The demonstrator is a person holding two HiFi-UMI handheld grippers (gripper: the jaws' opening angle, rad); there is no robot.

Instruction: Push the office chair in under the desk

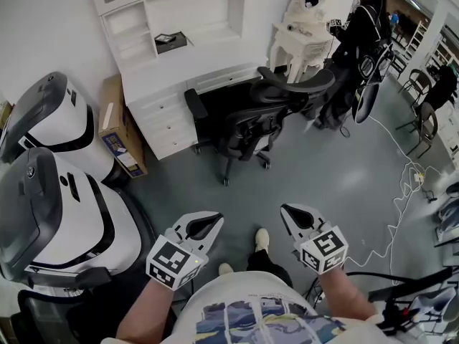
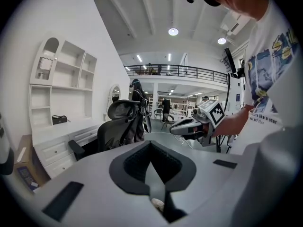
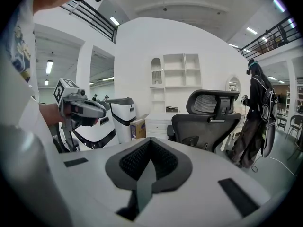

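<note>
A black office chair (image 1: 251, 117) stands pulled out from the white desk (image 1: 172, 70), its mesh back and headrest toward me. Both grippers hang well short of it over the grey floor, pointing at it. My left gripper (image 1: 215, 221) is shut with nothing in it, and so is my right gripper (image 1: 288, 211). The left gripper view has the chair (image 2: 118, 126) beyond the closed left gripper (image 2: 150, 145) and the right gripper (image 2: 179, 126) alongside. From the right gripper (image 3: 150, 143), the chair (image 3: 208, 122) stands ahead and the left gripper (image 3: 97, 111) to the left.
Two large white machines (image 1: 64, 213) crowd the left side, with a cardboard box (image 1: 118, 131) against the desk drawers. A person in black (image 1: 358, 41) stands just right of the chair by a white dressing table (image 1: 301, 41). Cables (image 1: 401, 199) trail over the floor at right.
</note>
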